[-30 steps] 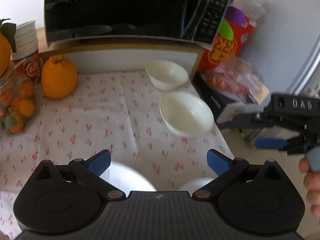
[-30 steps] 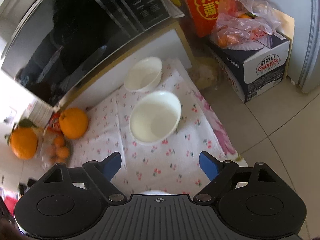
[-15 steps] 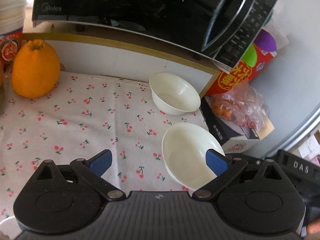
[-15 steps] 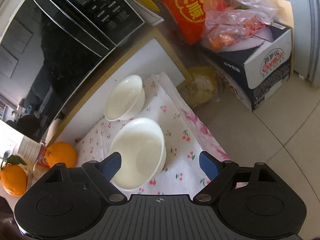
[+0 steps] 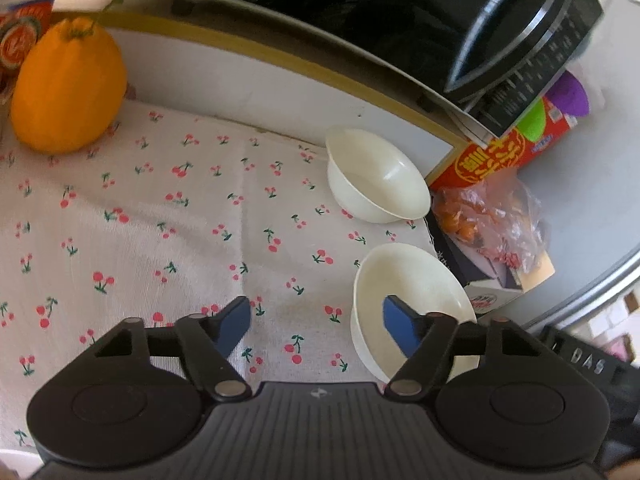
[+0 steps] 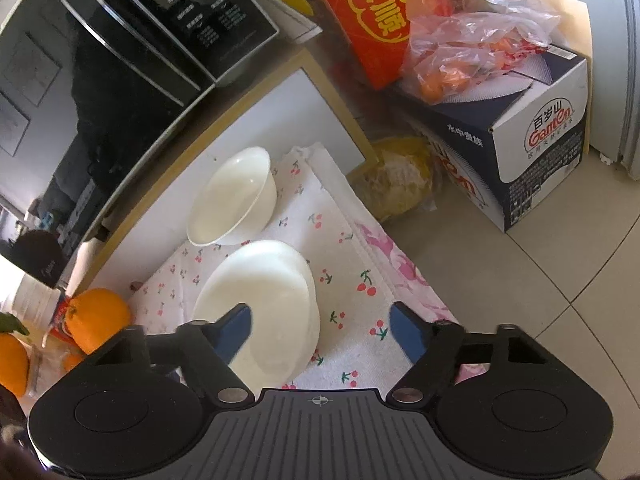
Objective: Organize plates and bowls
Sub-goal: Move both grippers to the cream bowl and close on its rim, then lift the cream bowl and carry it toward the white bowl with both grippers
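Observation:
Two white bowls stand on the cherry-print cloth (image 5: 160, 216). The near bowl (image 5: 416, 292) is by the table's right edge, the far bowl (image 5: 376, 176) under the microwave shelf. My left gripper (image 5: 318, 320) is open, its right finger over the near bowl's inside and its left finger over the cloth. In the right wrist view the near bowl (image 6: 272, 296) sits at my open right gripper (image 6: 322, 328), straddling its right rim, left finger over the bowl. The far bowl (image 6: 234, 208) lies beyond.
A black microwave (image 5: 400, 12) on a shelf overhangs the table's back. A large orange (image 5: 68, 84) sits back left. Right of the table stand a carton (image 6: 532, 148), a bag of fruit (image 6: 460, 60) and a red box (image 6: 384, 16) on the tiled floor.
Both grippers have moved in closer to the near bowl, which now sits between their fingers. Both stay open. The bowls have not moved.

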Demonstrator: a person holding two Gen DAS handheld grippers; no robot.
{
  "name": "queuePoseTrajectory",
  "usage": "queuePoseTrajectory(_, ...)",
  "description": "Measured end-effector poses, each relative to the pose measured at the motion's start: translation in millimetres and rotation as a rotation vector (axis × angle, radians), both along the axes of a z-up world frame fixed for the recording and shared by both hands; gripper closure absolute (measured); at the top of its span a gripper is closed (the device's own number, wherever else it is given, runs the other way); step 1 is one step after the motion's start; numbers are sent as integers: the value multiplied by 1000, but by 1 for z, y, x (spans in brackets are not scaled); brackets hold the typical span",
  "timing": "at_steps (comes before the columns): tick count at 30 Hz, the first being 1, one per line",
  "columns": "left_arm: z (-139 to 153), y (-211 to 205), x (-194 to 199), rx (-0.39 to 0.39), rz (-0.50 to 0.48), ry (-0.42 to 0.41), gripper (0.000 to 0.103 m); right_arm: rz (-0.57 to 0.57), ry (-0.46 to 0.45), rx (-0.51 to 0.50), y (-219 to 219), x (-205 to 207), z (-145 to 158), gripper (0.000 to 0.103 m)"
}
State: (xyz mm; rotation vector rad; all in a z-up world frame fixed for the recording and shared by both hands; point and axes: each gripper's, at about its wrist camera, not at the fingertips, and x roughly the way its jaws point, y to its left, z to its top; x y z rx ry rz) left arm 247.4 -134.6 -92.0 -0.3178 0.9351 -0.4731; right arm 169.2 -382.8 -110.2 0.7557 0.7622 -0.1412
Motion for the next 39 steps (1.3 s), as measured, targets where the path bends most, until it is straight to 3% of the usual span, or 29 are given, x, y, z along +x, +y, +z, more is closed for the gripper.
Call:
queuePoseTrajectory(6,-2,6,3,-70,25,51,54,12,1,-29,8,2,1,50)
queuePoseTrajectory(15,-1,-7,-1,-87,-9,54,68,3,9,-28,10,3,-4,70)
queuePoseTrajectory(21,0,-16,-4,-43,-43,35,91,38,0,-46,17,4,-1,81)
queuePoseTrajectory(39,37,-13,-41,33,-58,-92,93,104,-30,-106,33,-17,30,84)
